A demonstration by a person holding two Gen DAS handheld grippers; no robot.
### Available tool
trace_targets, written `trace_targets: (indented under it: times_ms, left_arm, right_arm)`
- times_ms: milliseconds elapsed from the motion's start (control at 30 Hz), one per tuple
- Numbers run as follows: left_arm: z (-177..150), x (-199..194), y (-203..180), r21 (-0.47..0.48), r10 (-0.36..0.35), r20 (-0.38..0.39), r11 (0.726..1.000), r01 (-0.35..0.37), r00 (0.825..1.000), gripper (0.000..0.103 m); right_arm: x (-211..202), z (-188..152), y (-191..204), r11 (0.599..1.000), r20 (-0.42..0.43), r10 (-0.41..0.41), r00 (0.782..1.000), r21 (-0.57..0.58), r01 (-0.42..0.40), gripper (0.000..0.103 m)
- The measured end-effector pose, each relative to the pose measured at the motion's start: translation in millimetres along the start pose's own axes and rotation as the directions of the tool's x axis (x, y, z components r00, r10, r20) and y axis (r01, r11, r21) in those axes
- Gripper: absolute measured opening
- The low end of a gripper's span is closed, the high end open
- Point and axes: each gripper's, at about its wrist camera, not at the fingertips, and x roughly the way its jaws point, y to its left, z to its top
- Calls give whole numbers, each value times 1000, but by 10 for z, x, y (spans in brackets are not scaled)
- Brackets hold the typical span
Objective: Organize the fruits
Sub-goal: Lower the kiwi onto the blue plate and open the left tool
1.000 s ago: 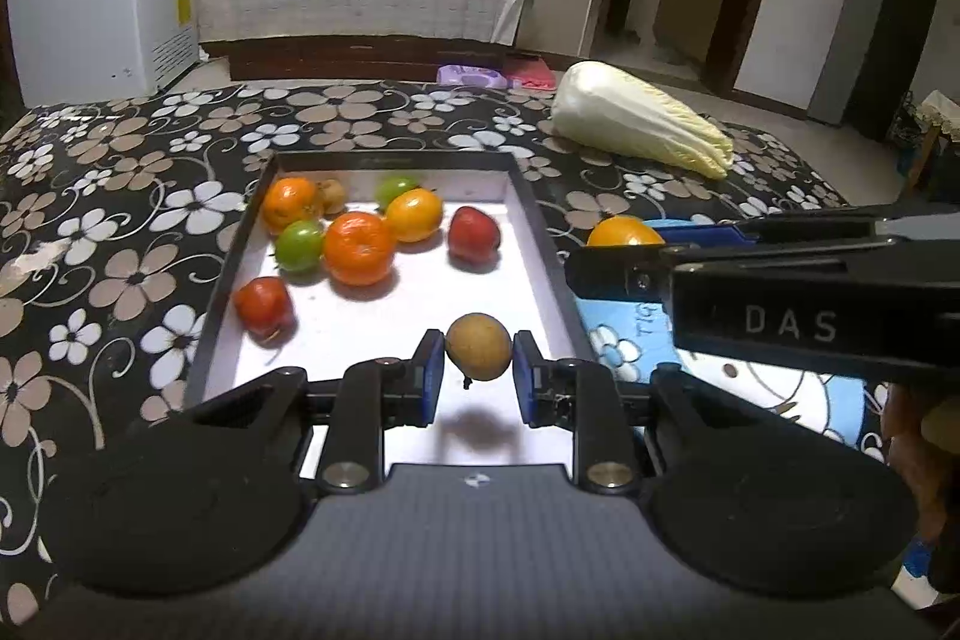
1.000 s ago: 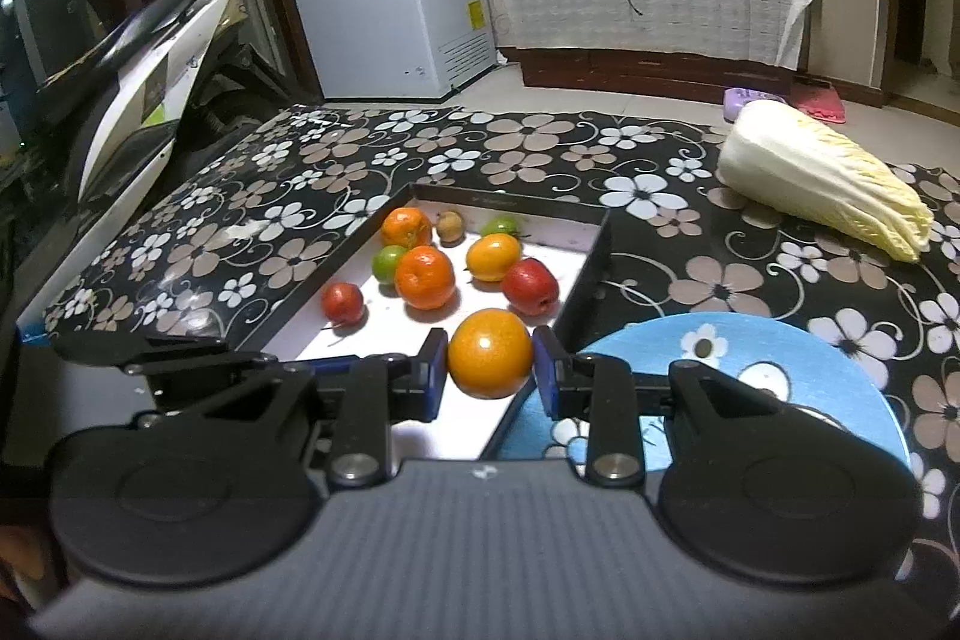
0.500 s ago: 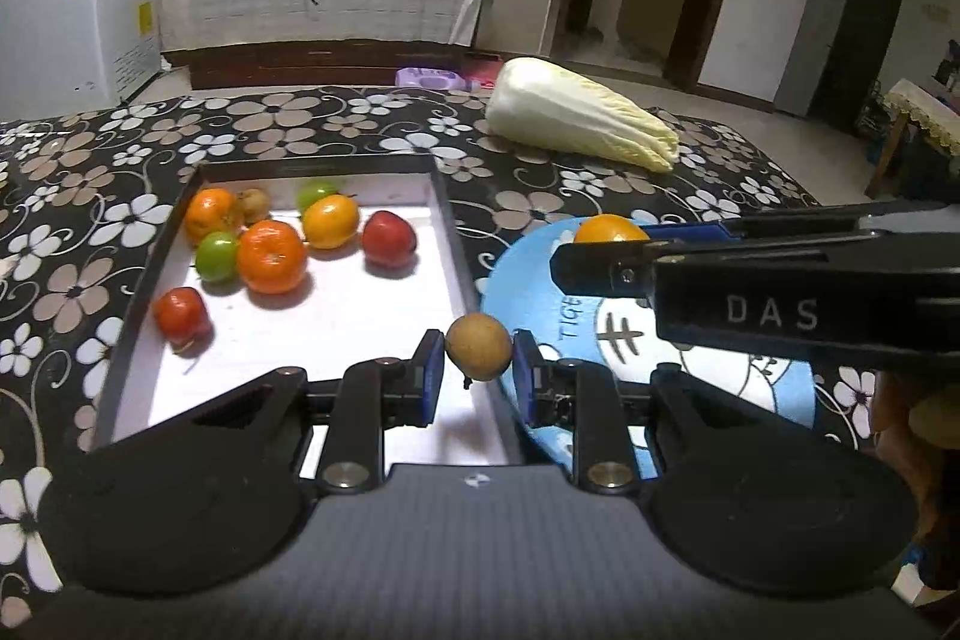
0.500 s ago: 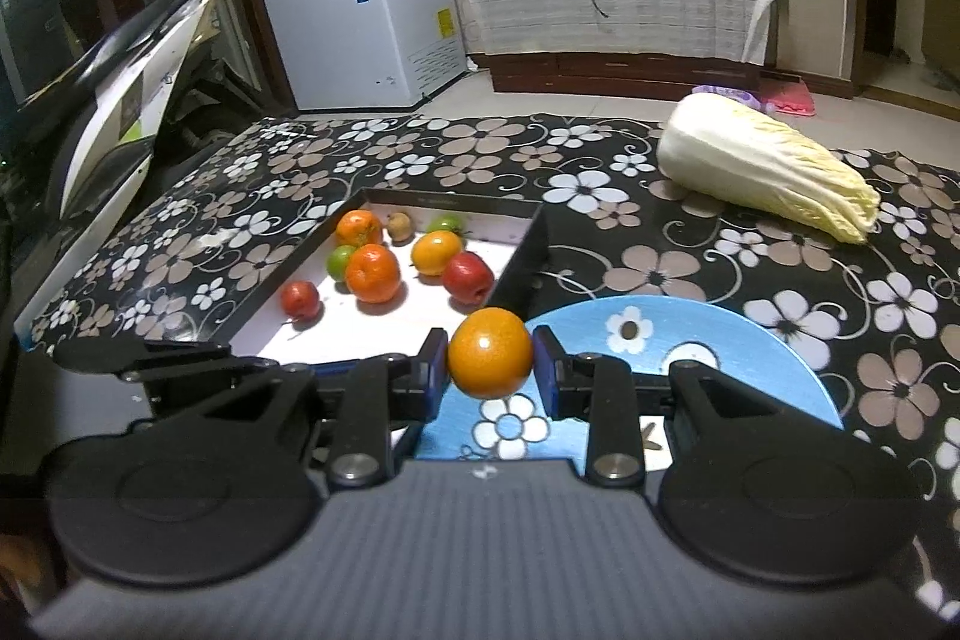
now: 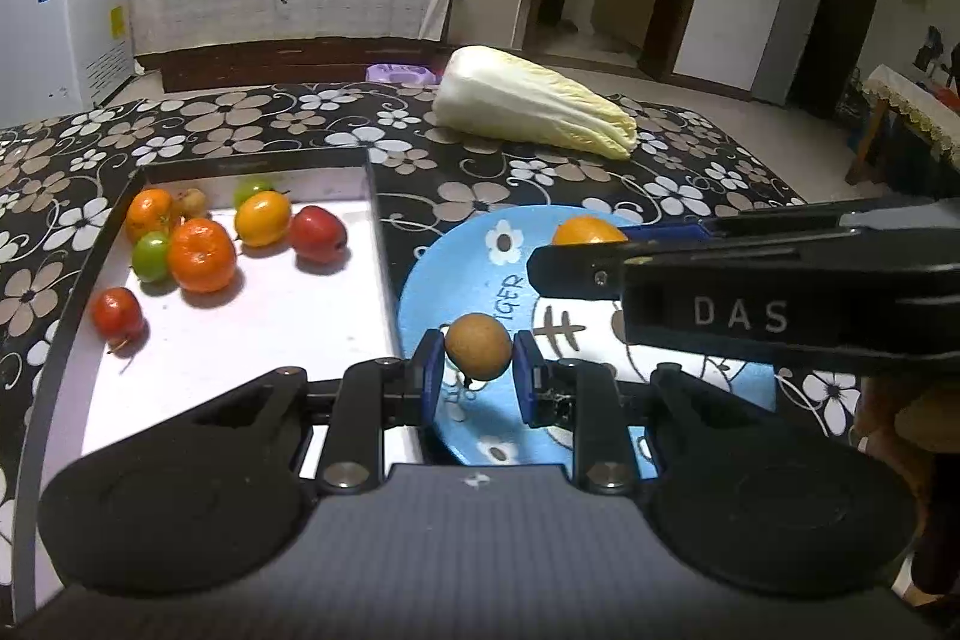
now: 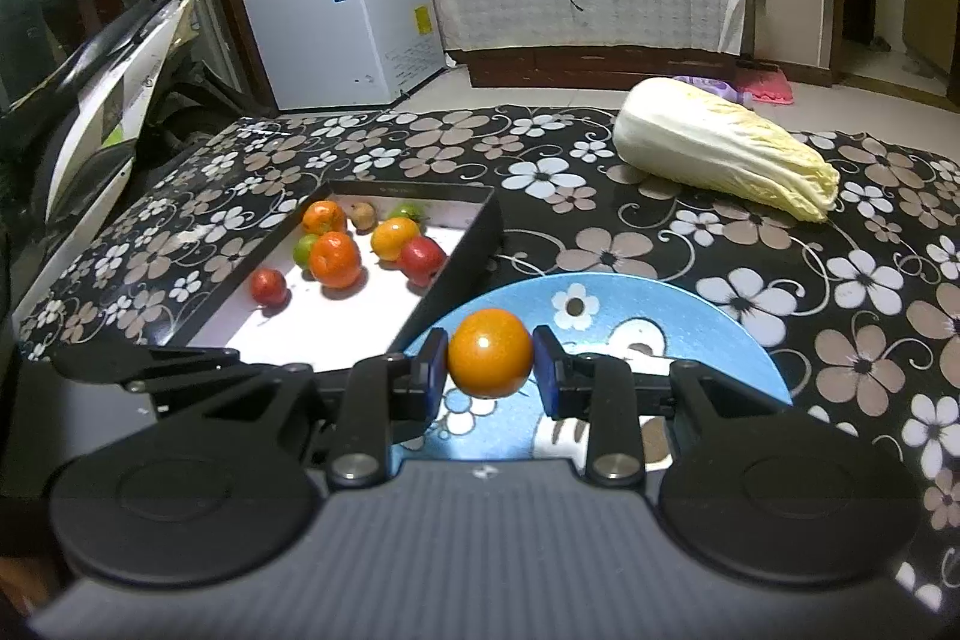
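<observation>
My left gripper (image 5: 478,370) is shut on a small round brown fruit (image 5: 478,345) and holds it above the near left part of a blue plate (image 5: 480,250). My right gripper (image 6: 490,361) is shut on an orange fruit (image 6: 490,352), also over the blue plate (image 6: 690,316); that same orange fruit (image 5: 585,231) shows in the left wrist view, pinched by the black right gripper body that reaches in from the right. A black-walled tray with a white floor (image 5: 288,328) to the left holds several orange, red and green fruits (image 5: 201,255).
A napa cabbage (image 5: 534,109) lies on the flowered tablecloth (image 5: 540,184) beyond the plate. The tray's black wall (image 6: 456,256) stands right next to the plate's left rim. A white chest freezer (image 6: 342,22) and a covered bench stand past the table.
Both grippers have carried their fruits rightward, from over the tray to over the blue plate. Neither grip has altered.
</observation>
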Motion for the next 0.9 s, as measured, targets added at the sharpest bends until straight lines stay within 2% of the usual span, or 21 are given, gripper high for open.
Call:
trace_targets:
  times_ms: [533, 900]
  left_arm:
    - [-83, 166, -312, 47, -61, -29, 997, 62, 998, 29]
    - [-121, 272, -388, 58, -81, -59, 995, 85, 995, 29]
  right_arm:
    - [-58, -68, -145, 1000, -14, -18, 1000, 17, 19, 33]
    - [-57, -93, -185, 999, -23, -25, 999, 21, 26, 33]
